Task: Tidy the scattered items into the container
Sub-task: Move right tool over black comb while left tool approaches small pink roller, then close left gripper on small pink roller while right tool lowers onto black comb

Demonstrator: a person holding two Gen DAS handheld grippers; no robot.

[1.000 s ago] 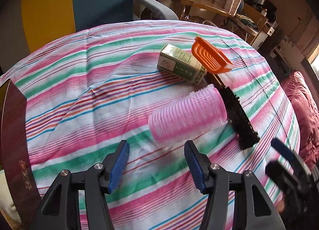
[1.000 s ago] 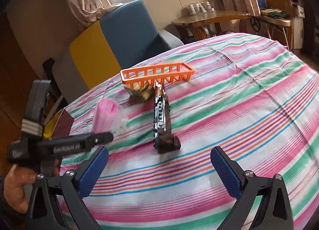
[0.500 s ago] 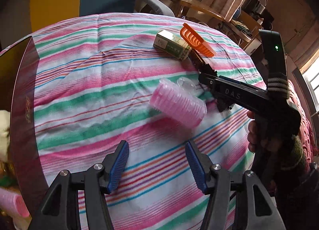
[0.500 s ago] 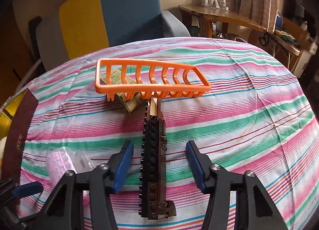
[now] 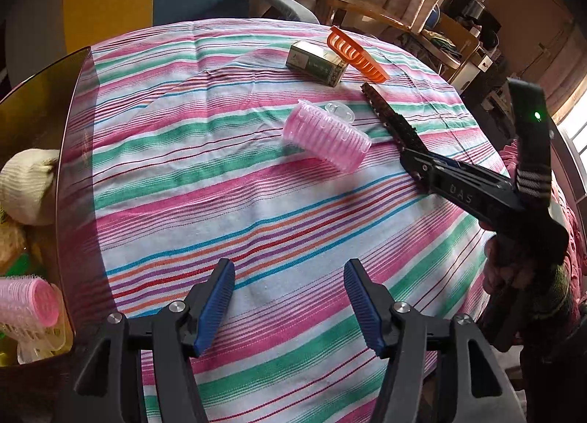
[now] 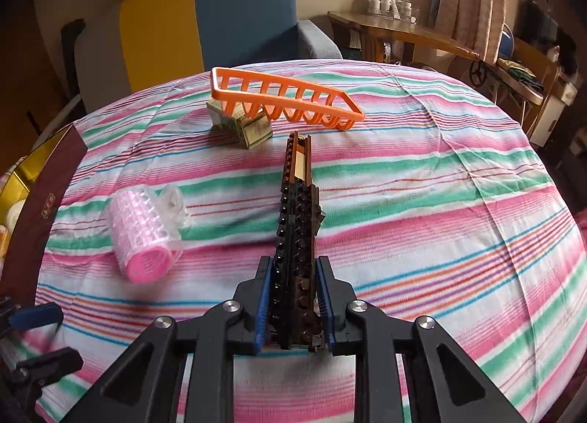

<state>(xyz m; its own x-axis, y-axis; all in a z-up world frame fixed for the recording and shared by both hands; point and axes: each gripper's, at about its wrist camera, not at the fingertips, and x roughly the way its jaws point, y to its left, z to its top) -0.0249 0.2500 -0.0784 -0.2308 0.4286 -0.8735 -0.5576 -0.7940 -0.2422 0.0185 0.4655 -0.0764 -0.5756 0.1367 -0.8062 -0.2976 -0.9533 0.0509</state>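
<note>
My right gripper (image 6: pixel 293 269) is shut on the near end of a long dark brown brick-built bar (image 6: pixel 295 210), which lies on the striped cloth and points at an orange rack (image 6: pixel 286 100). In the left wrist view the bar (image 5: pixel 389 122) meets the right gripper (image 5: pixel 418 162). A pink hair roller (image 5: pixel 326 137) with a clear clip (image 5: pixel 339 111) lies left of the bar. A green and gold box (image 5: pixel 315 61) sits by the orange rack (image 5: pixel 356 54). My left gripper (image 5: pixel 290 294) is open and empty near the table's front. The dark red container (image 5: pixel 69 181) stands at the left.
The container holds another pink roller (image 5: pixel 27 300) and a cream cloth item (image 5: pixel 25 184). A blue and yellow armchair (image 6: pixel 220 15) stands behind the table. A wooden side table (image 6: pixel 400 30) is at the back right.
My right gripper has moved forward and closed on the brick bar's near end. My left gripper has pulled back from the pink roller, still open.
</note>
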